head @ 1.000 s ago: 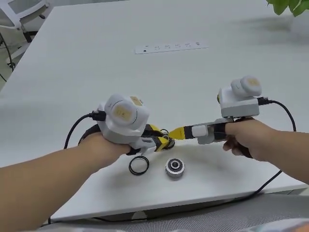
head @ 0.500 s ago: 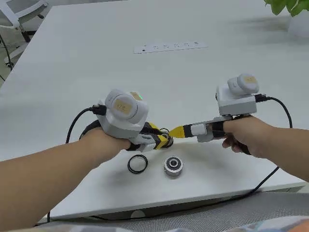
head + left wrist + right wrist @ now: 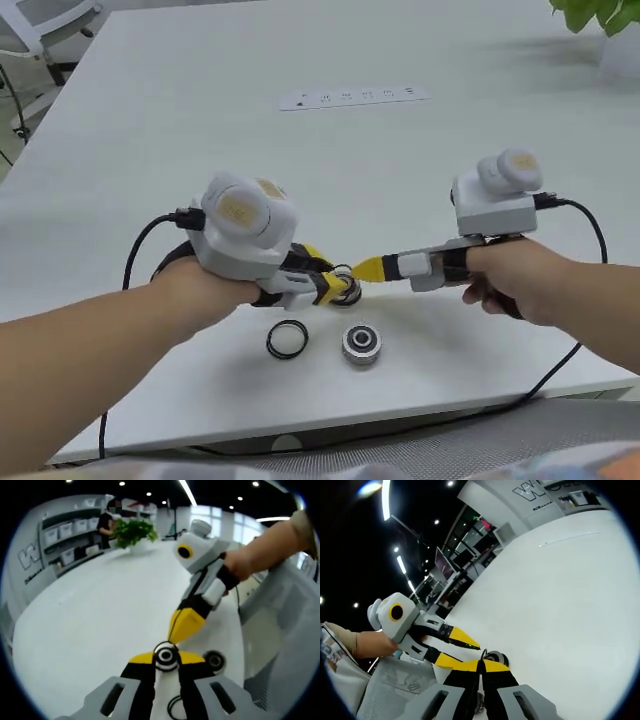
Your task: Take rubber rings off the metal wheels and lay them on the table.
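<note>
Nearest me, one loose rubber ring [image 3: 288, 340] lies flat on the table [image 3: 200, 120]. At its 3 o'clock is a second metal wheel [image 3: 361, 343], which looks already stripped.

At 12 o'clock of that pair, the left gripper [image 3: 340, 290] is clenched on the held metal wheel [image 3: 166, 657]. The right gripper [image 3: 362, 272] has its jaws pressed together at the wheel's rim. I cannot tell whether they have nipped the ring.

Handling, my estimate: the wheel is small, stiff and smooth, so I clamp it across its faces. The ring is light, stretchy and likely grippy, so I pinch it at the outer edge and peel.

Beyond, at 12 o'clock, is a power strip [image 3: 355, 97]. A potted plant [image 3: 600, 12] is at 2 o'clock.

Versus half a second ago, the left housing has rolled leftward. The ring and wheel on the table are unmoved.
</note>
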A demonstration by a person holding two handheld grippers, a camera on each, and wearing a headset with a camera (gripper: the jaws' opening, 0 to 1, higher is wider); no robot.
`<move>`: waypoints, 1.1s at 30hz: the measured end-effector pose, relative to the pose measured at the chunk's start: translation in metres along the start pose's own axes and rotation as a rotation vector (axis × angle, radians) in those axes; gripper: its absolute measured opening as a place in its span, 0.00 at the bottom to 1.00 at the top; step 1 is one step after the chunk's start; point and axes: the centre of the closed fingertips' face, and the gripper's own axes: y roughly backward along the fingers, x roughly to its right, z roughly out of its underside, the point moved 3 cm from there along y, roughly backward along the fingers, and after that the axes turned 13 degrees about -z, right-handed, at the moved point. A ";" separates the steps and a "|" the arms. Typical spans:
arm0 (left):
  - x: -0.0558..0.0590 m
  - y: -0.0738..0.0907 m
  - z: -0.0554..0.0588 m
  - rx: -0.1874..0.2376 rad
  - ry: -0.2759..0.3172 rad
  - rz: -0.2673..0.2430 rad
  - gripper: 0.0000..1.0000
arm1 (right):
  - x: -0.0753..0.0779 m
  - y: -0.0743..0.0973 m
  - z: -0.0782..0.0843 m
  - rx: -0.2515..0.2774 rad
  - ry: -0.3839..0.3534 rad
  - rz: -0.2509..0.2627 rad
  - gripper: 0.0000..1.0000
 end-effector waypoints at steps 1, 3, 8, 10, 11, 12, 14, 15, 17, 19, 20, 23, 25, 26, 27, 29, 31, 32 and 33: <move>-0.001 0.002 -0.001 0.005 0.002 0.000 0.18 | -0.001 0.000 -0.001 0.003 -0.002 -0.003 0.00; -0.001 0.006 -0.002 0.012 0.003 0.000 0.19 | -0.003 -0.001 -0.002 0.006 -0.002 -0.010 0.00; -0.002 0.018 -0.002 0.026 0.011 0.006 0.25 | -0.009 -0.003 -0.005 0.014 -0.002 -0.028 0.00; -0.001 0.024 -0.002 0.034 0.014 0.008 0.25 | -0.011 -0.004 -0.005 0.015 -0.002 -0.033 0.00; 0.001 0.028 -0.003 0.039 0.013 0.008 0.26 | -0.013 -0.004 -0.005 0.016 -0.003 -0.037 0.00; 0.001 0.030 -0.003 0.042 0.010 0.009 0.26 | -0.014 -0.005 -0.005 0.014 -0.003 -0.041 0.00; 0.002 0.034 -0.002 0.046 0.001 0.011 0.27 | -0.017 -0.006 -0.004 0.010 -0.001 -0.045 0.00; 0.002 0.036 -0.001 0.047 -0.002 0.013 0.27 | -0.018 -0.007 -0.004 0.010 0.001 -0.048 0.00; 0.003 0.042 -0.001 0.052 -0.008 0.016 0.29 | -0.022 -0.009 -0.005 0.010 0.001 -0.058 0.00; 0.004 0.047 -0.001 0.057 -0.006 0.019 0.29 | -0.025 -0.010 -0.005 0.008 0.003 -0.064 0.00; 0.005 0.050 -0.001 0.060 -0.002 0.020 0.30 | -0.027 -0.011 -0.005 0.007 0.003 -0.070 0.00; 0.006 0.058 0.001 0.067 -0.002 0.021 0.32 | -0.033 -0.015 -0.005 0.002 0.004 -0.084 0.00; 0.007 0.064 0.004 0.066 -0.009 0.021 0.33 | -0.036 -0.017 -0.005 -0.001 0.004 -0.090 0.00; 0.007 0.067 0.006 0.065 -0.011 0.021 0.34 | -0.038 -0.019 -0.005 -0.004 0.005 -0.095 0.00; 0.006 0.069 0.007 0.065 -0.012 0.021 0.35 | -0.039 -0.020 -0.004 -0.007 0.005 -0.098 0.00; 0.006 0.075 0.010 0.065 0.001 0.023 0.36 | -0.042 -0.022 -0.003 -0.012 0.005 -0.104 0.00; 0.005 0.080 0.012 0.068 0.006 0.020 0.38 | -0.044 -0.025 -0.002 -0.020 0.003 -0.113 0.00; 0.004 0.082 0.014 0.069 0.007 0.018 0.38 | -0.045 -0.027 -0.001 -0.023 0.004 -0.114 0.00; 0.004 0.083 0.014 0.070 0.008 0.018 0.39 | -0.045 -0.027 -0.001 -0.024 0.004 -0.115 0.00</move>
